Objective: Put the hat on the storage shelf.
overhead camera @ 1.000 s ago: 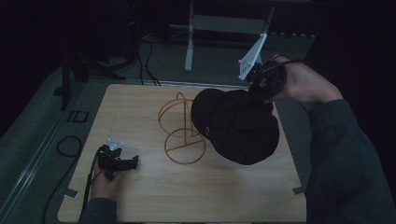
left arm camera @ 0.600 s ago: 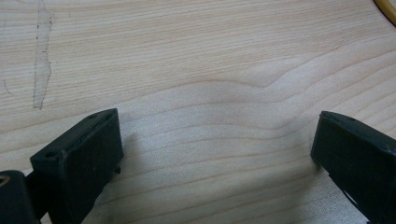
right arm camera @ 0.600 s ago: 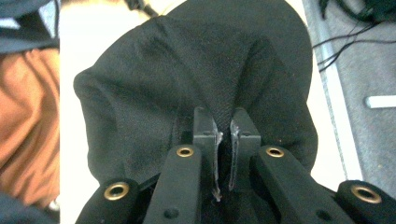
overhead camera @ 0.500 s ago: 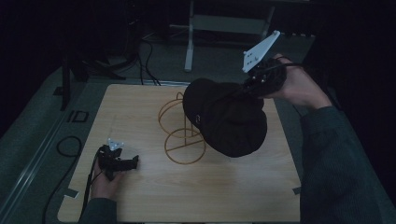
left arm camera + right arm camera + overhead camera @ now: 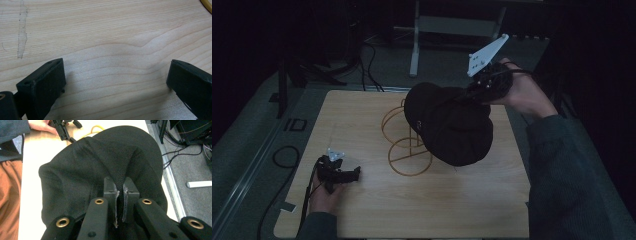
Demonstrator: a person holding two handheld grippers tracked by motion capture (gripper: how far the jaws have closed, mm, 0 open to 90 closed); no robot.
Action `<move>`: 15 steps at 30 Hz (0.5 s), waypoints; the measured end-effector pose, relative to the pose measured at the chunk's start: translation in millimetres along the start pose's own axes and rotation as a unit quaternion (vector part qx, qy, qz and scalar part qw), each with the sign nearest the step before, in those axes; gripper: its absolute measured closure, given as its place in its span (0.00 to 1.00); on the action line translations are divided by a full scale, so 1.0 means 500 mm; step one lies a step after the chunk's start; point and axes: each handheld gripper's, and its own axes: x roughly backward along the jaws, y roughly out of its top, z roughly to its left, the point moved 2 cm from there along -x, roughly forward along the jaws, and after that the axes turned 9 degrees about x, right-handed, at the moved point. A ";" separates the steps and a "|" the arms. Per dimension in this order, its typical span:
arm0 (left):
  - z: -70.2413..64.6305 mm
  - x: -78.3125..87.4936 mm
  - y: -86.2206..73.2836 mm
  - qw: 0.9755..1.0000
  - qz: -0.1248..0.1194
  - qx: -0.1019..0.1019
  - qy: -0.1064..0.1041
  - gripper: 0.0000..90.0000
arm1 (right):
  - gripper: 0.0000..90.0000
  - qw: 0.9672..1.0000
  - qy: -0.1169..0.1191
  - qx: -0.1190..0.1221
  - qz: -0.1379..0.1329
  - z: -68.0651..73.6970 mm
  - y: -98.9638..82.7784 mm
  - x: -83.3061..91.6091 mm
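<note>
A black cap [image 5: 449,125] hangs in the air above a yellow wire stand [image 5: 404,142] on the wooden table [image 5: 362,205]. My right gripper [image 5: 472,95] is shut on a fold of the cap's cloth at its far right side. In the right gripper view the two jaws pinch the dark cap [image 5: 100,162] between them, my right gripper [image 5: 119,188] tight on the fabric. My left gripper [image 5: 352,174] rests on the table at the front left, held by a hand. In the left gripper view my left gripper [image 5: 115,75] stands open over bare wood with nothing between the jaws.
The wire stand has a round base ring [image 5: 409,159] and an upper loop partly hidden behind the cap. A cable [image 5: 287,157] lies on the floor left of the table. A white table leg [image 5: 414,40] stands on the floor beyond.
My right gripper has lifted the cap and carried it left and farther back over the wire stand. The left gripper has stayed put.
</note>
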 end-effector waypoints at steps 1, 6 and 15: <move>0.000 0.000 0.000 1.000 0.000 0.000 0.000 0.02 | 0.93 1.000 0.001 0.002 0.001 -0.001 0.002 -0.002; 0.000 0.000 0.000 1.000 0.000 0.000 0.000 0.02 | 0.93 1.000 0.005 0.006 -0.001 -0.004 0.017 -0.013; 0.000 0.000 0.000 1.000 0.000 0.000 0.000 0.02 | 0.93 1.000 0.009 0.015 -0.001 -0.014 0.046 -0.031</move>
